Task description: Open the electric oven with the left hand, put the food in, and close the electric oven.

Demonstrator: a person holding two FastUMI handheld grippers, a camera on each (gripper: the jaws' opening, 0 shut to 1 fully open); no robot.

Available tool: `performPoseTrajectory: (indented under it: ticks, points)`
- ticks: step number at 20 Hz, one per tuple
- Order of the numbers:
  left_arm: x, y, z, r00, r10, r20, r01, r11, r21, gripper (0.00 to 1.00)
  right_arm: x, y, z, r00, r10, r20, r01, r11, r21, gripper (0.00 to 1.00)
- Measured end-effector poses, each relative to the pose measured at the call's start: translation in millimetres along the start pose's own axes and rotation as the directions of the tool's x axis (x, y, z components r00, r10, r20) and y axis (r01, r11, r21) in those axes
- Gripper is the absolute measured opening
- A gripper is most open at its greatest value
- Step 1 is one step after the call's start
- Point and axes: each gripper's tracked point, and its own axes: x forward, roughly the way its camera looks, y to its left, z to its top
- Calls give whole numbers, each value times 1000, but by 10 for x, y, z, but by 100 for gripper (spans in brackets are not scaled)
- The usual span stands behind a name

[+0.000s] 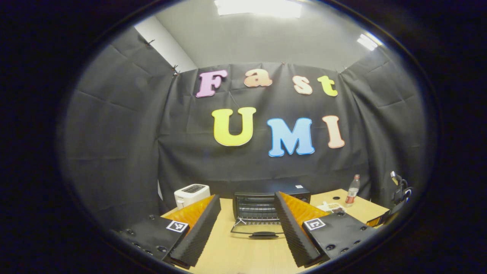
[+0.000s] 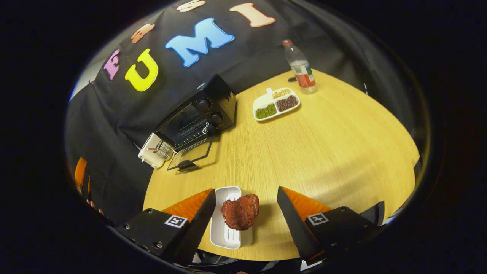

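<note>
The black electric oven (image 1: 266, 203) stands at the back of the wooden table with its glass door (image 1: 260, 229) folded down flat, its rack showing inside. My left gripper (image 1: 247, 232) is open, a short way in front of the lowered door, holding nothing. In the right gripper view the oven (image 2: 198, 114) sits at the far left, door (image 2: 190, 154) down. A reddish-brown piece of food (image 2: 240, 211) lies on a small white tray (image 2: 230, 224) near the table's front edge. My right gripper (image 2: 243, 220) is open, its fingers either side of the food and apart from it.
A white toaster (image 1: 191, 194) stands left of the oven. A divided white dish of beans (image 2: 276, 103) and a plastic bottle (image 2: 300, 68) sit at the back right. The other gripper (image 1: 395, 198) shows at the right edge of the left gripper view.
</note>
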Motion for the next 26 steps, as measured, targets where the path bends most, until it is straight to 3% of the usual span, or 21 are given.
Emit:
performPoseTrajectory:
  ticks: [3,5,6,7,9,11,13,16,21,26]
  points:
    - [-125,67,22,1000,29,1,-29,999,17,99,119,61,-141,997,51,-62,-45,995,95,95]
    - [-203,121,1,999,52,0,-52,998,19,99,150,77,-232,990,86,-109,-72,989,131,77]
    - [-239,152,-15,998,65,-3,-65,998,15,99,171,82,-286,986,100,-130,-81,986,145,86]
    - [-273,170,-26,997,75,-5,-75,997,9,99,225,87,-329,986,99,-137,-75,983,166,86]
    - [-321,214,-47,996,93,-8,-93,996,1,99,233,106,-326,981,125,-149,-90,971,220,34]
    - [-335,246,-52,994,105,-10,-105,994,3,96,241,159,-315,974,176,-140,-135,956,259,33]
    - [-338,290,-39,993,114,-5,-114,993,9,94,238,196,-219,974,190,-120,-157,957,245,14]
    - [-259,320,-22,993,116,4,-116,993,8,90,138,271,-179,972,190,-138,-169,974,149,14]
    - [-20,305,-38,996,86,4,-86,996,6,99,-22,740,161,951,298,-81,-275,937,213,14]
    - [274,364,-60,998,59,5,-59,998,-5,99,77,1242,527,932,360,-33,-349,919,183,13]
